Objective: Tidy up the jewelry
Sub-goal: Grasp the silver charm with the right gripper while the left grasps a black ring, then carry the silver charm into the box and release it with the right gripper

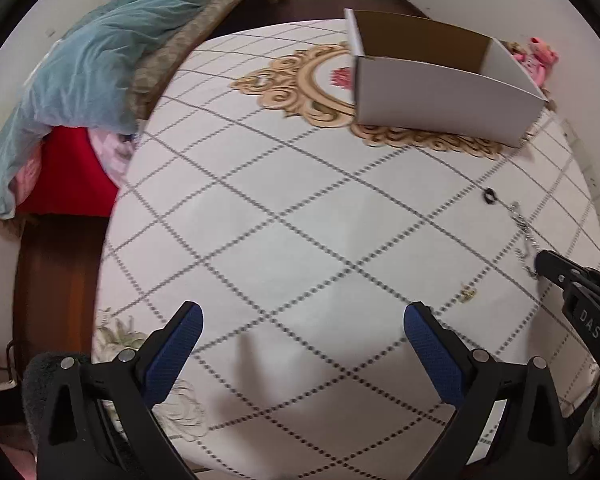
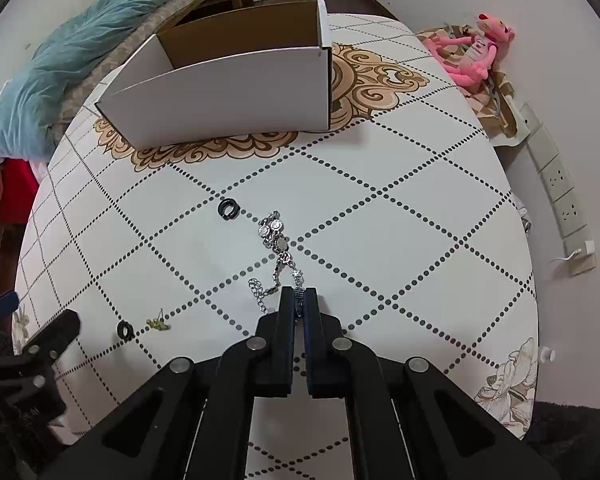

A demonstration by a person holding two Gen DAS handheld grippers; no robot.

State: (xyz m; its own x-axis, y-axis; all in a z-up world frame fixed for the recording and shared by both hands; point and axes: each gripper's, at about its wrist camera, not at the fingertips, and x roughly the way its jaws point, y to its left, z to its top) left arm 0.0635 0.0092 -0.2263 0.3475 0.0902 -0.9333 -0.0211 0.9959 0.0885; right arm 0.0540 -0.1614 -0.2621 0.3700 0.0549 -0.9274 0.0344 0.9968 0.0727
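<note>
My right gripper (image 2: 299, 294) is shut on one end of a silver chain bracelet (image 2: 277, 240) that trails across the round table (image 2: 420, 208). In the left wrist view the bracelet (image 1: 521, 226) lies at the right, by the right gripper's tip (image 1: 542, 264). A black ring (image 2: 228, 208) lies just left of the bracelet, also seen in the left wrist view (image 1: 489, 195). A second black ring (image 2: 125, 330) and a small gold earring (image 2: 158, 323) lie further left. My left gripper (image 1: 302, 320) is open and empty above the table. An open white cardboard box (image 2: 228, 92) stands at the back.
A pink plush toy (image 2: 476, 52) lies at the table's far right by the wall. A power strip (image 2: 556, 184) runs along the wall. A bed with a blue blanket (image 1: 84, 64) stands left of the table.
</note>
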